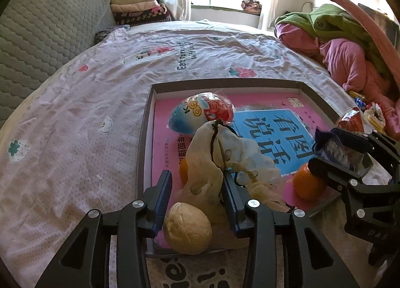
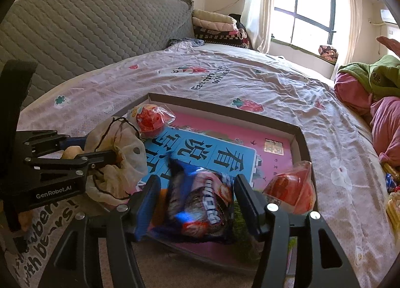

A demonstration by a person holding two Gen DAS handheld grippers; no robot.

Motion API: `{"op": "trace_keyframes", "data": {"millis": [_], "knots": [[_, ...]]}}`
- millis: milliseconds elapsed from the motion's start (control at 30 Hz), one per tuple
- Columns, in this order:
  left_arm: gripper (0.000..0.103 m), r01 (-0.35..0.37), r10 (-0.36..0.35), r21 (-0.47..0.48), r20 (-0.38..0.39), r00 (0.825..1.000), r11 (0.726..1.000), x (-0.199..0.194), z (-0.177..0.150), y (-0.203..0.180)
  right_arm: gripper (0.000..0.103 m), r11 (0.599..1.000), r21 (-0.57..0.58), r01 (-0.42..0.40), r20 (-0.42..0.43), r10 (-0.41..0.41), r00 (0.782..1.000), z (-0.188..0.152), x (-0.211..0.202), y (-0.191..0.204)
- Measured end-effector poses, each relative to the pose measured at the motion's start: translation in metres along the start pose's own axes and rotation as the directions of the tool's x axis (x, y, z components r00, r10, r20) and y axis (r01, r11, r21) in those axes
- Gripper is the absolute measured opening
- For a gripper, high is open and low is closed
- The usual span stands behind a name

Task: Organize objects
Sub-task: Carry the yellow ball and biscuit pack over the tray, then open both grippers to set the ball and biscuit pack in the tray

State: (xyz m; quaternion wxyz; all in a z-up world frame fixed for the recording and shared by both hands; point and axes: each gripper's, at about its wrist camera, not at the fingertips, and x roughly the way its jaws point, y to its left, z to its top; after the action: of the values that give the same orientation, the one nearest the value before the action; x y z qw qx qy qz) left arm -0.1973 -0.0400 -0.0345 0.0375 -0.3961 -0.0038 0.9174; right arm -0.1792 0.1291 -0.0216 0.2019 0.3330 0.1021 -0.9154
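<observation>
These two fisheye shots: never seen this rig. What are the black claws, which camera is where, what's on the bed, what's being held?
There is no robot arm. A person carries a two-finger hand-held gripper in each hand, and each has a fisheye camera looking forward along its fingers. The left wrist view looks out over the left hand-held gripper; the right wrist view does the same for the right hand-held gripper.

On the bedsheet lies a shallow box lid with a pink and blue book inside. On the book lie a wrapped toy egg and an orange. A second wrapped egg sits near the lid's right corner.

The left one sits around a cream drawstring pouch, with a walnut beside it. The right one has a blue snack packet between its fingers, though the packet is blurred, so the grip is unclear.
</observation>
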Motion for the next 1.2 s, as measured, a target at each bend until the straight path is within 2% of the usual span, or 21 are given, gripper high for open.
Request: {"op": "trace_keyframes", "data": {"millis": [200,333,567,733,833,867,1200], "knots": [[0.043,0.01,-0.01,-0.004,0.008,1.0,1.0,-0.004,0.002,0.001,0.061,1.0,-0.003,0.0,-0.001,0.0,1.0,-0.001,-0.001,-0.001],[0.049,0.021,-0.021,-0.013,0.016,1.0,1.0,-0.007,0.003,0.002,0.061,1.0,-0.001,0.004,0.006,-0.004,1.0,0.0,-0.002,-0.002],[0.051,0.035,-0.034,-0.027,0.024,0.999,0.999,-0.008,0.004,0.003,0.061,1.0,0.006,0.007,0.033,-0.007,0.999,0.004,-0.009,-0.005],[0.052,0.041,-0.04,-0.031,0.045,0.998,0.999,-0.014,0.007,0.005,0.061,1.0,0.005,0.004,0.049,-0.004,0.999,0.007,-0.014,-0.004],[0.064,0.039,-0.037,-0.036,0.058,0.998,0.999,-0.019,0.009,0.009,0.061,1.0,0.004,0.001,0.054,-0.001,0.999,0.008,-0.016,-0.003],[0.065,0.039,-0.036,-0.04,0.067,0.997,0.998,-0.021,0.01,0.01,0.061,1.0,0.004,0.001,0.056,-0.002,0.998,0.008,-0.017,-0.003],[0.067,0.027,-0.019,-0.054,0.138,0.99,0.998,-0.042,0.022,0.019,0.061,1.0,0.003,-0.001,0.069,0.001,0.998,0.01,-0.02,-0.001]]}}
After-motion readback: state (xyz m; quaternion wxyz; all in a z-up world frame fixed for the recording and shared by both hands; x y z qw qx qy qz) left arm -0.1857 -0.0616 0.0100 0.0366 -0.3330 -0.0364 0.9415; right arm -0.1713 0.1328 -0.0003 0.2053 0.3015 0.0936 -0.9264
